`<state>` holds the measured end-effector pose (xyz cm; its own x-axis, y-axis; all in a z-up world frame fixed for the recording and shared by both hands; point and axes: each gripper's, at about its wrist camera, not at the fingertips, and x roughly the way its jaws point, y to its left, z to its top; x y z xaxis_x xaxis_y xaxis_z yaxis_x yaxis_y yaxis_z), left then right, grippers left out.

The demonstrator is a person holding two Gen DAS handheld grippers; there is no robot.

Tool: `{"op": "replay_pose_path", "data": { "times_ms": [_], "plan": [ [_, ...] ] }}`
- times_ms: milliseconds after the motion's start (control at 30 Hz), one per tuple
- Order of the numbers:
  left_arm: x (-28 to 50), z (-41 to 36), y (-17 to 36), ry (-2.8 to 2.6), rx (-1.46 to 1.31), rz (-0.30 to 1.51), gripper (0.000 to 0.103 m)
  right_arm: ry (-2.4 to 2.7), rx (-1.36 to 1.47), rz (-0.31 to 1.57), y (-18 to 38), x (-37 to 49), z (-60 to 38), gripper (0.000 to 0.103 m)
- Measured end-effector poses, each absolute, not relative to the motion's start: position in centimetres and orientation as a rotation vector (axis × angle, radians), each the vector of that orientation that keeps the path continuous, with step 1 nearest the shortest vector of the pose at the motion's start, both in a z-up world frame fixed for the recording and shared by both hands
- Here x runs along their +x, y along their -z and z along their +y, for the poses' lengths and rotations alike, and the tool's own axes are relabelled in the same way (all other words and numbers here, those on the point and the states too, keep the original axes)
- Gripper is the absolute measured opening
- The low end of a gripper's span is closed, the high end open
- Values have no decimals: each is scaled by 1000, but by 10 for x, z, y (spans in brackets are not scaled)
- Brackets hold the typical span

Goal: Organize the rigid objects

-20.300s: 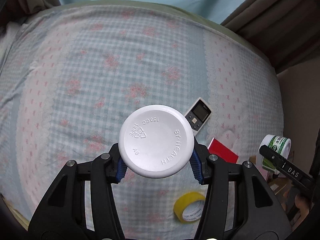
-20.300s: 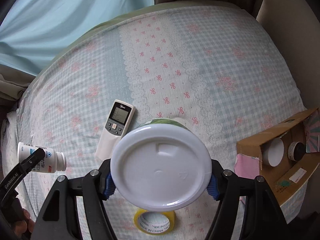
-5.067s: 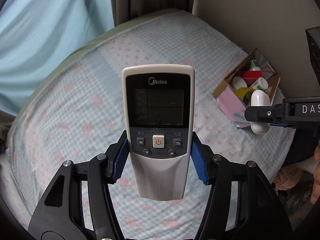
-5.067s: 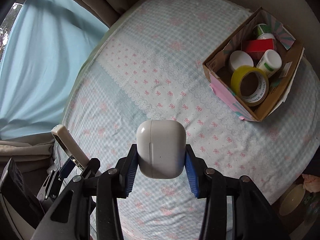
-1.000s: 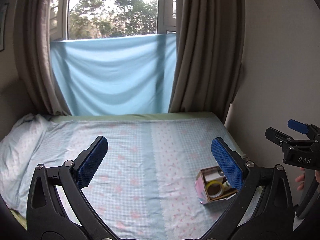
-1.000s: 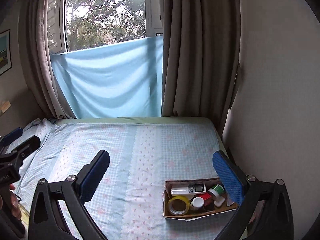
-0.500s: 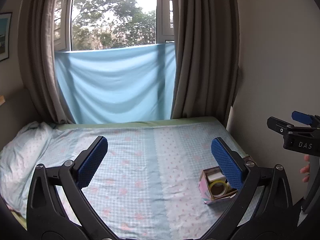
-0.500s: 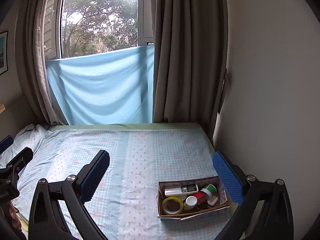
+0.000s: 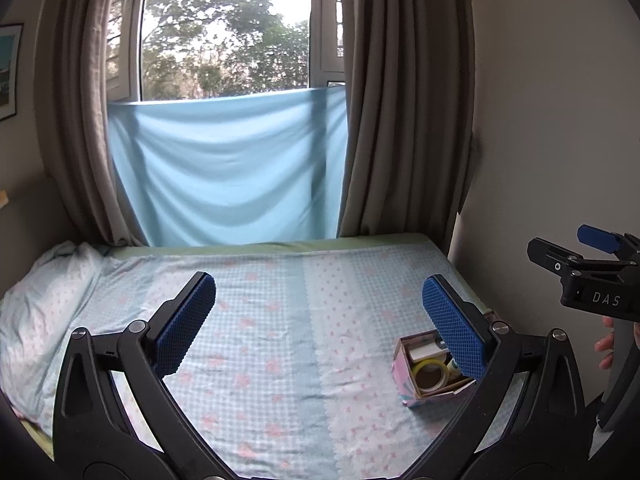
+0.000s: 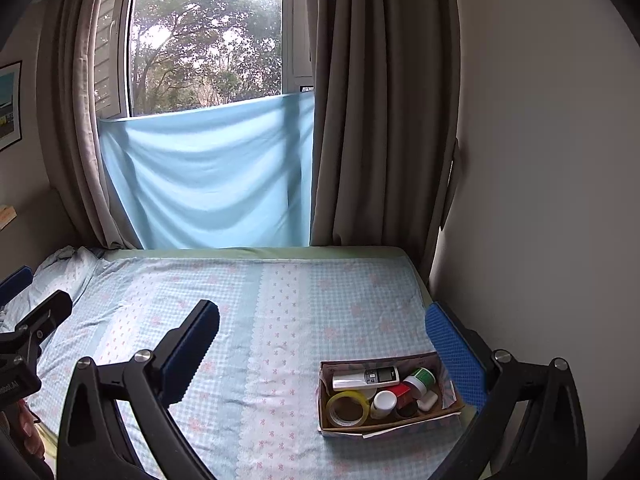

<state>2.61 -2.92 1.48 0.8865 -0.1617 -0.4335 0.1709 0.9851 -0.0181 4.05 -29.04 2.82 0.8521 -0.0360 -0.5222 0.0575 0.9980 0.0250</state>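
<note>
1. The left gripper (image 9: 316, 320) is seen with its jaws spread wide and nothing between them; it is held above the near part of the bed (image 9: 256, 304), pointed toward the window.
2. The right gripper (image 10: 322, 340) is likewise held wide apart and empty, raised over the bed and well back from the sheet.
3. The cardboard box (image 10: 384, 426) is found on the right side of the bed, near the wall. In the right wrist view it lies low and to the right of centre, just inside the right finger; in the left wrist view the same box (image 9: 404, 376) is partly hidden behind the right finger.
4. Inside the box are seen a remote control (image 10: 366, 378) lying along the far wall, a yellow roll of tape (image 10: 347, 407), a white-capped bottle (image 10: 384, 402), a green-capped jar (image 10: 419, 380), a red item (image 10: 400, 391) and a small white case (image 10: 427, 401).
5. No loose object is seen on the sheet in either view, so the sorting is judged complete or nearly so.
6. The box's long axis runs across the bed, left to right. The right gripper is judged the nearer to it, so any further adjustment would fall to that side, with a reach forward, down and slightly rightward.
</note>
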Motion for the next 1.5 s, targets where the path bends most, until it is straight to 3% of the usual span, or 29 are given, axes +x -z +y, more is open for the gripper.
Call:
{"op": "replay_pose_path", "data": {
  "times_ms": [1500],
  "plan": [
    [22, -28, -19, 158, 15, 430, 103, 40, 44, 534, -32, 43, -291, 103]
  ]
}}
